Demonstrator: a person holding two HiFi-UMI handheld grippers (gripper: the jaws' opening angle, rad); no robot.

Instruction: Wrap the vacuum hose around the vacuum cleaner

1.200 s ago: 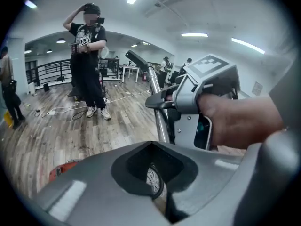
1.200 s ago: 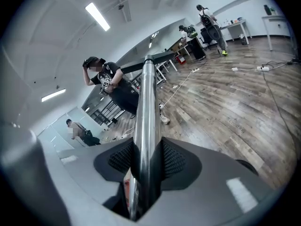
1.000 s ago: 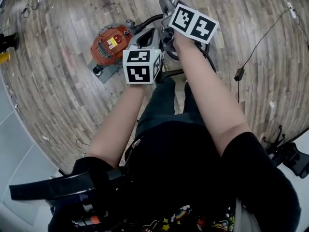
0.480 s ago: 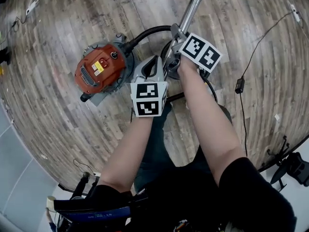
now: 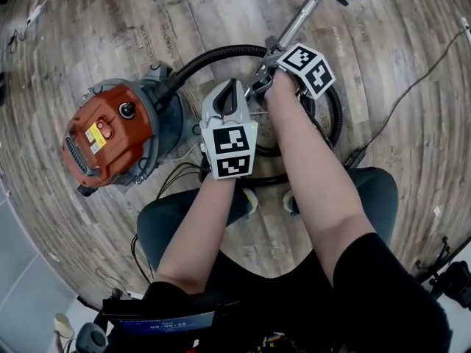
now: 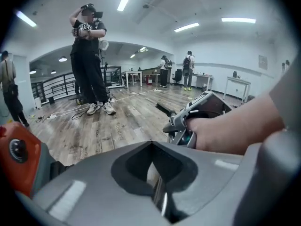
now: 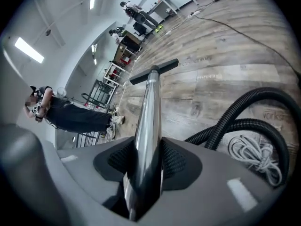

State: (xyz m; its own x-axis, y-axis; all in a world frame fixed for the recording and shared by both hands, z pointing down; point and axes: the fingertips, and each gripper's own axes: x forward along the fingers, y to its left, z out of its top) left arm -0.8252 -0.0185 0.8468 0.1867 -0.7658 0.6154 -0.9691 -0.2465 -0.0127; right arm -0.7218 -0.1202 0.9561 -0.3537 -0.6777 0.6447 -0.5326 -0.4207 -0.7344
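While your right hand-held gripper (image 7: 146,166) clamps the metal tube (image 7: 149,107), only the head view shows the hose (image 5: 221,50) joining the vacuum cleaner (image 5: 110,134); your left hand-held gripper (image 6: 154,171) is closed.

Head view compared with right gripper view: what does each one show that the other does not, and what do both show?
Only the head view: the orange vacuum cleaner, the left gripper and the person's forearms.

Only the right gripper view: a close look at the right gripper jaws shut on the metal wand, a distant person and ceiling lights.

Both: the wand, its floor nozzle, the black hose and the wooden floor.
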